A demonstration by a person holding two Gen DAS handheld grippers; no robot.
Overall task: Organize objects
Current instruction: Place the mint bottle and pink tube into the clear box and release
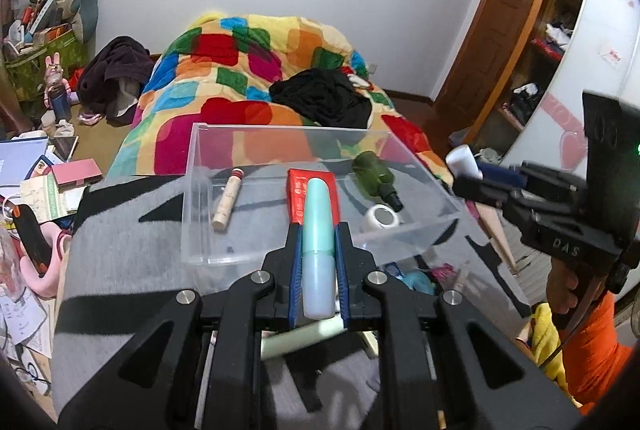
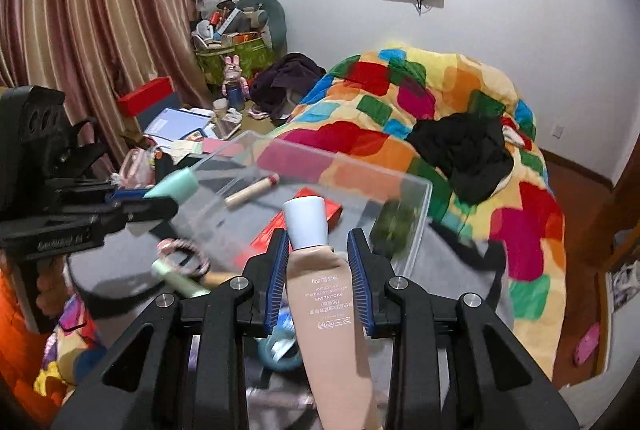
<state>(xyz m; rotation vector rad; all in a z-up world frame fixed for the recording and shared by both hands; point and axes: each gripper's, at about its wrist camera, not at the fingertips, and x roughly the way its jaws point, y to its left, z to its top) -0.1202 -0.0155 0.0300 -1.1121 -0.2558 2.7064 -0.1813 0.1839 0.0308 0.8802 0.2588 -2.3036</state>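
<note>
- The left tool (image 1: 318, 242) is closed on a mint tube (image 1: 318, 226), pads pressing both sides, held over the near edge of the clear bin (image 1: 320, 190).
- The right tool (image 2: 318, 266) grips a beige tube (image 2: 326, 294) with a white cap; the left pad touches it, while the right pad seems to stand slightly off near the cap, so the hold looks lopsided.
- The bin sits on a grey cloth (image 1: 132, 230) and already holds a wooden stick (image 1: 228, 202), a red box (image 1: 312, 194), a green bottle (image 1: 378, 178) and a white jar (image 1: 380, 218).
- Risk: the beige tube tapers and is soft, so I judge it could slide or swivel out if tipped further.
- Risk: both tools head for the same bin, with the right one just beside it in the left view; they could knock each other or the thin wall and shift the bin.
- Risk: dropping the mint tube onto the red box may send it rolling into the bottle.
- Loose items lie in front of the bin, including a pale green stick (image 2: 180, 280) and a pink ring (image 2: 182, 250); a low tool could sweep them off.
- Hard to read: the right view is motion-blurred around the bin and bottle, the beige tube's tail is cut off by the frame, and what lies under each tool is largely hidden.
</note>
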